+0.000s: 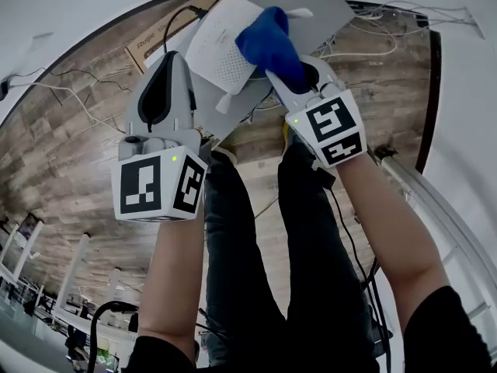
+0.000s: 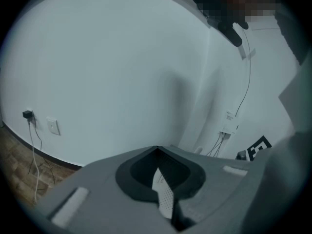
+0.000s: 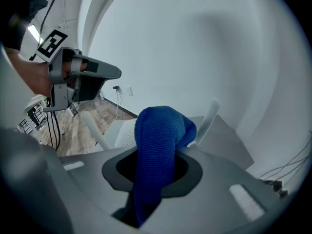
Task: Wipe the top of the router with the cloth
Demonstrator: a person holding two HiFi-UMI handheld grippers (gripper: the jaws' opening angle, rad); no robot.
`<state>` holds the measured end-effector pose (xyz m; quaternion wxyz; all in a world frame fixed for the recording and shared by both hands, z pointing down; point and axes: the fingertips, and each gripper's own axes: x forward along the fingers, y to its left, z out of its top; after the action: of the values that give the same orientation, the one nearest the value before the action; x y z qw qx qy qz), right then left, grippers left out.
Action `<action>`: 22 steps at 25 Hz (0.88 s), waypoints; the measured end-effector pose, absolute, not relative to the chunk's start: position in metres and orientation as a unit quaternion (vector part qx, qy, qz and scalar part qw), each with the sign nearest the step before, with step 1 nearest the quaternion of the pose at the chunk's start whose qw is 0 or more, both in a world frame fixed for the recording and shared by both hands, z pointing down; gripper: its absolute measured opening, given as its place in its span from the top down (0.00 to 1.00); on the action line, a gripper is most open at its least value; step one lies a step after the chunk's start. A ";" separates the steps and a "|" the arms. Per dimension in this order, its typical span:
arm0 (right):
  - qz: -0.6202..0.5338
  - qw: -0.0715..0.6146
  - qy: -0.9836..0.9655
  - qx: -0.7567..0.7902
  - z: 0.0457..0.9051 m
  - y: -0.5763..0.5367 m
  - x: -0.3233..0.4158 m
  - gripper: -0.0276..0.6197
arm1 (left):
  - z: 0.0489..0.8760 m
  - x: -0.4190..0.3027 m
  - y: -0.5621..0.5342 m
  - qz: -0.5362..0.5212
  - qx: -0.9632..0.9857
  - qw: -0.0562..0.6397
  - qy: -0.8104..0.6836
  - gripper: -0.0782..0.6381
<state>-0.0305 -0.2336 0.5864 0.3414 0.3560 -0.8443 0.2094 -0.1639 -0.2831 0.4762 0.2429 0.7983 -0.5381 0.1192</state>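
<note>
The white router (image 1: 221,49) lies on a grey tabletop (image 1: 311,2), its antennas sticking out. A blue cloth (image 1: 268,41) rests on the router's right part, and my right gripper (image 1: 289,78) is shut on it. In the right gripper view the cloth (image 3: 158,147) bulges out between the jaws, with the router (image 3: 117,135) and an antenna (image 3: 208,118) behind it. My left gripper (image 1: 180,61) is at the router's left edge. In the left gripper view a sliver of the perforated router casing (image 2: 163,194) is pinched between the jaws of the left gripper (image 2: 165,201).
A cardboard box (image 1: 151,37) lies left of the table on the wood floor (image 1: 70,146). Loose cables (image 1: 380,18) run along the white wall at the right. A wall socket (image 2: 52,126) and a plugged cable show in the left gripper view. My legs stand below the table.
</note>
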 end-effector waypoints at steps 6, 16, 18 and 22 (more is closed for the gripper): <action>0.211 0.335 -0.863 0.316 0.587 -0.196 -0.060 0.79 | 0.479 -0.162 -0.261 0.114 0.794 0.241 -0.546 0.89; 0.199 0.252 -0.883 0.341 0.477 -0.175 -0.074 0.79 | 0.384 -0.151 -0.254 0.112 0.796 0.184 -0.566 0.89; 0.190 0.227 -0.888 0.351 0.433 -0.181 -0.070 0.79 | 0.349 -0.141 -0.251 0.108 0.796 0.171 -0.571 0.89; 0.164 0.183 -0.899 0.364 0.336 -0.189 -0.056 0.79 | 0.273 -0.127 -0.230 0.097 0.782 0.155 -0.596 0.89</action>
<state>-0.0559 -0.1890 0.3359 0.1827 0.3635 -0.8986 0.1642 -0.1270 -0.2300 0.2733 0.1553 0.7817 -0.5962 0.0967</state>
